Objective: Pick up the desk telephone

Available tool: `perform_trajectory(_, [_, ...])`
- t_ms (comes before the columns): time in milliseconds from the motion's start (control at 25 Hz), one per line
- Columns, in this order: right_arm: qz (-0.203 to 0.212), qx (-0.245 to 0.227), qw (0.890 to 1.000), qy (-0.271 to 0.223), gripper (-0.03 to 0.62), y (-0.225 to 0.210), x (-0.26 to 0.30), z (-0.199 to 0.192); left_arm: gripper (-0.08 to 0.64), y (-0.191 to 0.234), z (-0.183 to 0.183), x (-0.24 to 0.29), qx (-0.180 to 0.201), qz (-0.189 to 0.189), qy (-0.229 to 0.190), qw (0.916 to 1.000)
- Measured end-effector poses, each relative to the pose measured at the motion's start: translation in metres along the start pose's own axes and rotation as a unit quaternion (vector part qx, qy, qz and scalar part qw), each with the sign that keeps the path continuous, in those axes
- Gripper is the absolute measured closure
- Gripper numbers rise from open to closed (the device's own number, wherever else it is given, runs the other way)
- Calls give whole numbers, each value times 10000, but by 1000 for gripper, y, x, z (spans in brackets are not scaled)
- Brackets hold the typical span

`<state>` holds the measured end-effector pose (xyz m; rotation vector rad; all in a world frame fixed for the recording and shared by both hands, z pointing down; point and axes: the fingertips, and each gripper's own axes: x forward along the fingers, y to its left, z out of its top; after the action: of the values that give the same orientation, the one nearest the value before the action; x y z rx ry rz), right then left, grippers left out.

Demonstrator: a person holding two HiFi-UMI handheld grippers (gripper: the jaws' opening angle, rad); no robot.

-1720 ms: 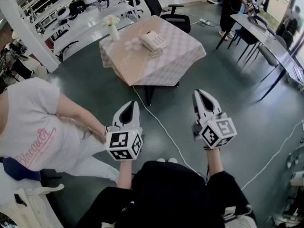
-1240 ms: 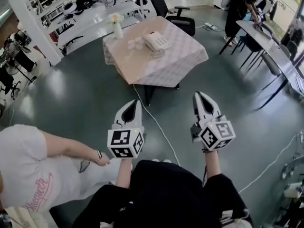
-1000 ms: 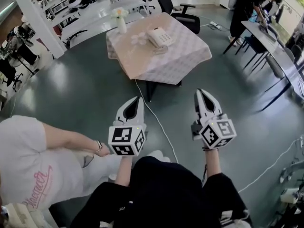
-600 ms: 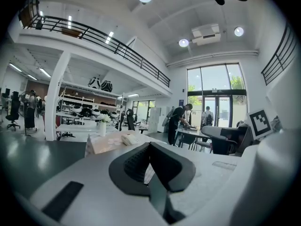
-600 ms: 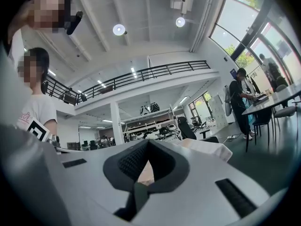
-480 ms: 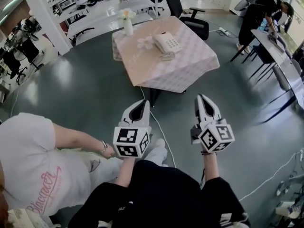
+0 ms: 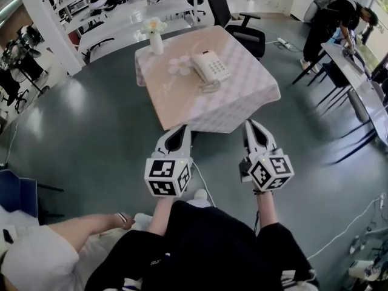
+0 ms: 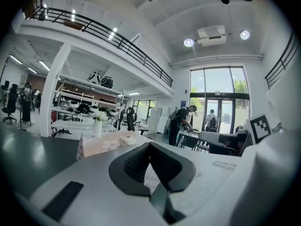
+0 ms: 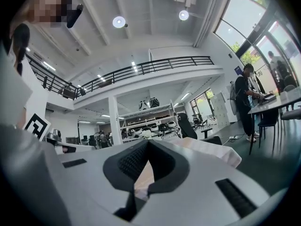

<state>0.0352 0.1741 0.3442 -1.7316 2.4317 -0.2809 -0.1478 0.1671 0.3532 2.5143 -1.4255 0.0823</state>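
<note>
The desk telephone (image 7: 210, 66) is seen lying flat near the middle of the cloth-covered tabletop (image 7: 248, 99). A small vase of flowers (image 7: 155, 34) stands at the far left corner, and some pale round things, too small to be named, lie just beside the telephone. The left gripper (image 7: 180, 131) and the right gripper (image 7: 250, 125) are held side by side before the near edge of the tabletop, well apart from the telephone. Both pairs of jaws are pressed together at the tips, and nothing is pinched by either. The step in hand is judged to be the approach; no grasp is yet begun. For the next move, the grippers would have to be carried over the tabletop, the jaws spread, and the telephone flanked from both sides, since one narrow pinch is likely to be defeated by its width and its loose handset
</note>
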Motion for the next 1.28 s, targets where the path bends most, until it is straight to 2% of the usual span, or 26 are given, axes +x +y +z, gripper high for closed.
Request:
perform_trajectory(360, [-147,78,9999,46,600,-27,35,-4,560,14,-3,52,-80,-134,125,9998])
perform_trajectory(760, [-202,202,9994,214,600,-63,83,-12,561,34,-9,100,-330,-11,317,9990])
perform_trajectory(1000, [-27,383,9987,347,600,-98,135,-22,560,50,-15,149,-486,175,483,9975])
perform_trajectory(1280, [344,481,9956,721,600,-145,208,-24,560,60,-22,220,-796,494,769,9926])
